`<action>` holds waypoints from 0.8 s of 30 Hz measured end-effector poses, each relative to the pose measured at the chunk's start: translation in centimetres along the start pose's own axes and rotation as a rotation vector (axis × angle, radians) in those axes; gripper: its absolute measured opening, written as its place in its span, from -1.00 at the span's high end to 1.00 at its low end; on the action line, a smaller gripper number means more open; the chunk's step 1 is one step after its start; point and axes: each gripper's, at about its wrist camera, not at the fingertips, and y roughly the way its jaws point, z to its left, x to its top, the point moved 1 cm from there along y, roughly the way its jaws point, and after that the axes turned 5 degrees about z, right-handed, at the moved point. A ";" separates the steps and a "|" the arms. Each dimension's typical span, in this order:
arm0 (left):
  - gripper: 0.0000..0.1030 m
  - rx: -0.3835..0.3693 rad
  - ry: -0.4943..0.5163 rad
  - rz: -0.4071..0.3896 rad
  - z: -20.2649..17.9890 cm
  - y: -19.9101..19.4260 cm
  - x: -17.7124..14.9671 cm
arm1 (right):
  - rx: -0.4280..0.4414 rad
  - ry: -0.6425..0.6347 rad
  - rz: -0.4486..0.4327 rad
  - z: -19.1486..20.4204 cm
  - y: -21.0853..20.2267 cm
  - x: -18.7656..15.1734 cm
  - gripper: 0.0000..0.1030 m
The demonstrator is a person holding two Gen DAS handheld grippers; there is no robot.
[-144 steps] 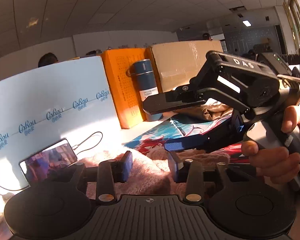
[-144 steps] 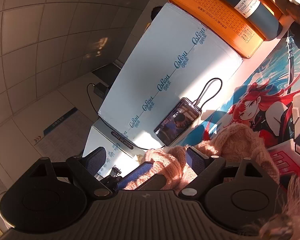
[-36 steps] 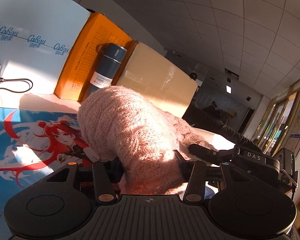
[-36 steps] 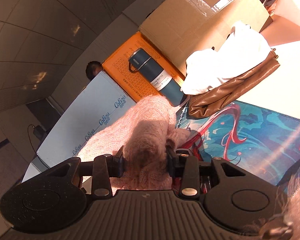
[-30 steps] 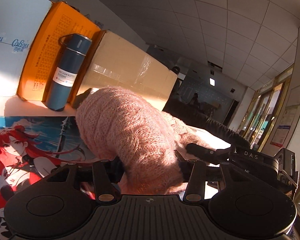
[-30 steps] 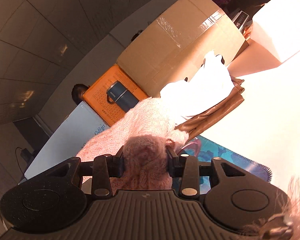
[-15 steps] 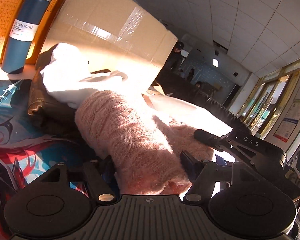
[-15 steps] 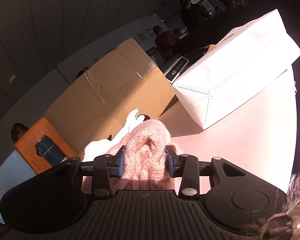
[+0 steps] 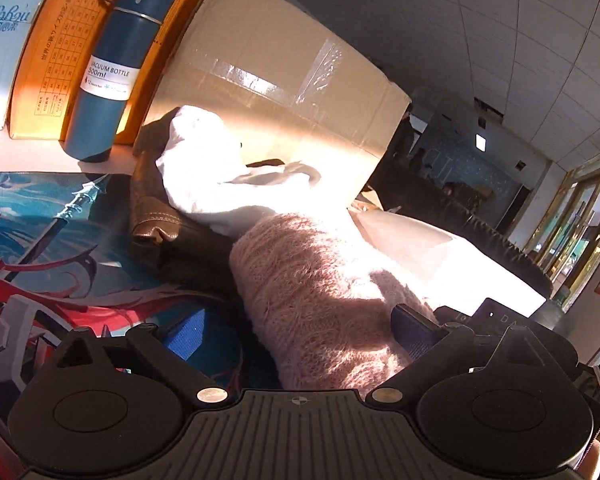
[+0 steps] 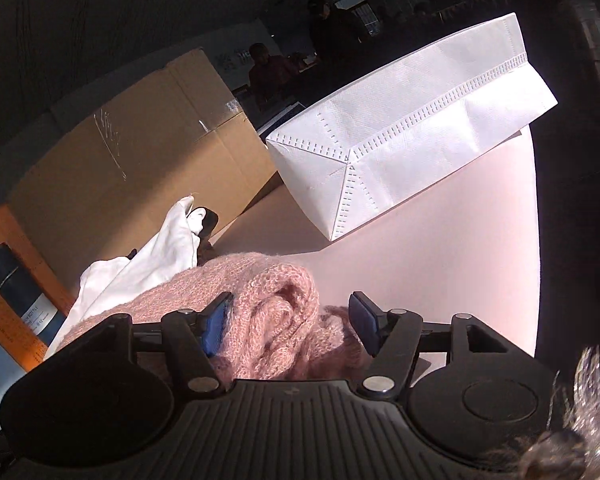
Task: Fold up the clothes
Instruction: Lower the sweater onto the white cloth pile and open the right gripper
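Note:
A folded pink knitted sweater (image 9: 320, 292) lies on the table, its far end against a white garment (image 9: 220, 184) that rests on a brown leather piece (image 9: 160, 224). My left gripper (image 9: 300, 332) is open, its blue-padded fingers spread wide on either side of the sweater. In the right wrist view the sweater (image 10: 276, 312) lies between the spread fingers of my right gripper (image 10: 290, 322), which is open too. The white garment also shows in the right wrist view (image 10: 140, 260).
A blue vacuum bottle (image 9: 116, 68) stands before an orange box (image 9: 48, 52). A large cardboard box (image 9: 276, 92) stands behind the clothes. A white bag (image 10: 412, 128) lies on the pale table (image 10: 460, 248). A printed mat (image 9: 40, 232) covers the left of the table.
Both grippers carried the sweater to the right, beside the white garment and leather piece. Both then opened and let go of it; half a second ago the right was still shut on it.

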 end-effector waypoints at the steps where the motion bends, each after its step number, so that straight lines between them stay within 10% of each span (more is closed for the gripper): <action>1: -0.96 -0.003 0.003 -0.024 -0.1 -0.5 0.1 | -0.010 0.005 -0.032 0.2 -0.9 -0.1 -0.44; 10: -1.00 -0.024 0.035 -0.212 0.8 -6.5 2.0 | 0.113 -0.056 -0.177 5.5 -8.1 -1.4 -0.93; 24: -1.00 0.054 0.318 -0.255 6.1 -13.9 1.7 | 0.091 -0.116 -0.053 13.2 -9.7 -9.6 -1.00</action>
